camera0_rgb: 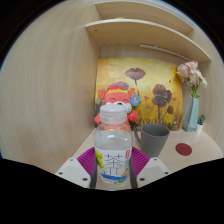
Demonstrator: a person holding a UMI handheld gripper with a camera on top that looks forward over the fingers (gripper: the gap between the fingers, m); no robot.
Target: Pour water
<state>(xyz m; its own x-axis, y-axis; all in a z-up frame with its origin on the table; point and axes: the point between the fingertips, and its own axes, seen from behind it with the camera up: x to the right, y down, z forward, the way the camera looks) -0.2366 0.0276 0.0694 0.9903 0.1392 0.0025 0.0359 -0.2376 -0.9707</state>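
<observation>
A clear plastic water bottle [113,148] with a white cap and a green-and-white label stands upright between my gripper's [113,163] two fingers. Both magenta pads [87,159] press against the bottle's sides, so the gripper is shut on it. Just beyond the bottle, a little to its right, a grey cup [153,139] stands upright on the light wooden table [50,145]. The lower part of the bottle is hidden below the fingers.
Behind the bottle sits a pink-and-red plush toy [117,98] in front of a yellow flower painting [150,85]. A vase with pink flowers [190,90] stands at the right, a red coaster [183,148] lies near it. Wooden shelves [140,35] hang above.
</observation>
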